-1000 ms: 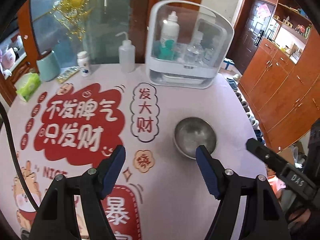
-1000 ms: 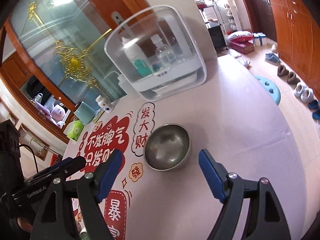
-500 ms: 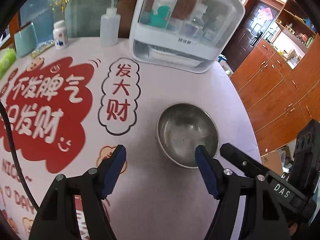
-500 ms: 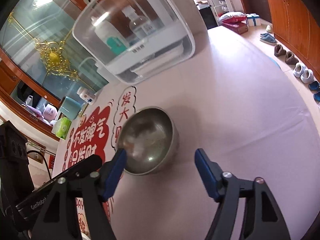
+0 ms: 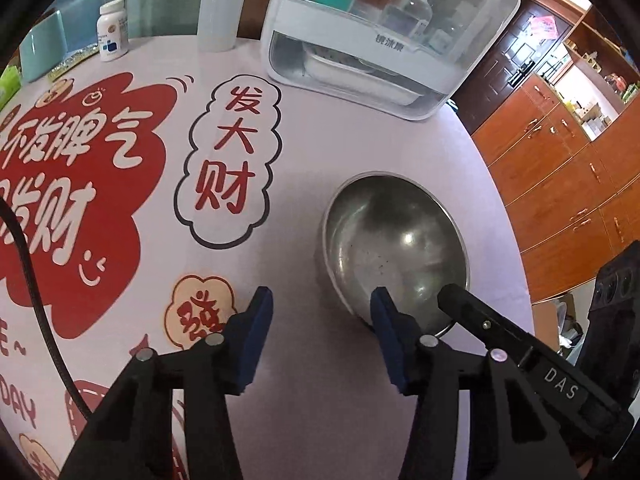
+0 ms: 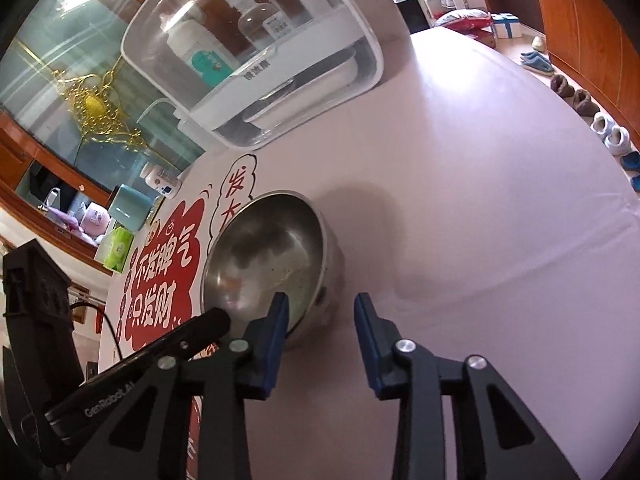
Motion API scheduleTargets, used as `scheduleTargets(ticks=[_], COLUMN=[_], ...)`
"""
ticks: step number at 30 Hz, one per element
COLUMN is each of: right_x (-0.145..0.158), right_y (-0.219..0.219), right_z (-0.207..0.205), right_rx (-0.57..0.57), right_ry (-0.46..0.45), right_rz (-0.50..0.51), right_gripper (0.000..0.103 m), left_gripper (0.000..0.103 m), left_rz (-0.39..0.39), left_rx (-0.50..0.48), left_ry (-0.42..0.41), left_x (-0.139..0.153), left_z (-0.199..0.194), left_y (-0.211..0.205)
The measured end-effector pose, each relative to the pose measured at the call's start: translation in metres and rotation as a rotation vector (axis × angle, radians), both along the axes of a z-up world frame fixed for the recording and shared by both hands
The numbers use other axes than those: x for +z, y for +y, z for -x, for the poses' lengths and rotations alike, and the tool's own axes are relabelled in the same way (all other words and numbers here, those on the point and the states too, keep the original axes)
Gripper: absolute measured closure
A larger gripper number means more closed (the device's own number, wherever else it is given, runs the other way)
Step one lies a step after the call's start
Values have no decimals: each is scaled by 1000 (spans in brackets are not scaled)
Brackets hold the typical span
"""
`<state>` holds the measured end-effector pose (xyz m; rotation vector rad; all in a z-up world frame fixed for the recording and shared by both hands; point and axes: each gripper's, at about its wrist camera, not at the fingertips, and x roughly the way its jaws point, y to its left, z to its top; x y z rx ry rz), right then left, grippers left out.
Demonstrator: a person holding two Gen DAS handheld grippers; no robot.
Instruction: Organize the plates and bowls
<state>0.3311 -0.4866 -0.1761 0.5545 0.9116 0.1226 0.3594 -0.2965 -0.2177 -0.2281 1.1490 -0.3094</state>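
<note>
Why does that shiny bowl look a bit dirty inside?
The steel bowl sits upright on the table, empty, but small dark specks and smudges dot its inside. Nothing is spilled or broken. Both grippers have just been closing near its rim.

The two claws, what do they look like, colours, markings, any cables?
Both are alike: the left claw and right claw have matte black angular arms with silver rivets and flat blue pads. One black body reads "DAS" in white, the other "GenRobot.AI". A black cable runs beside the left one.
</note>
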Motion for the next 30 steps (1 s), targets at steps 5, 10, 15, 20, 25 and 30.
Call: scheduleTargets(ticks=[5,10,15,20,25,30], right_x=[0,1,-1,-1,-1,1], right_y=[0,1,-1,0,0,2], right_z=[1,4,6,8,11,18], right_rx=[4,4,-1,0,-1,5], right_ry=[6,13,21,25,21,22], right_rz=[-9,-6,-20,-14,-25,-15], right_gripper=[84,89,90,90,91,91], left_gripper=[67,79,85,88,88,88], left_rz=[26,31,32,28,19,17], left_rx=[-6,-14,-15,-14,-25,-26], left_ry=[10,26,23,20,13,25], left_x=[-4,-7,-7,-6,-6,-6], left_z=[0,0,1,1,2,7], left_y=[-3,-7,-7,-6,-7,-5])
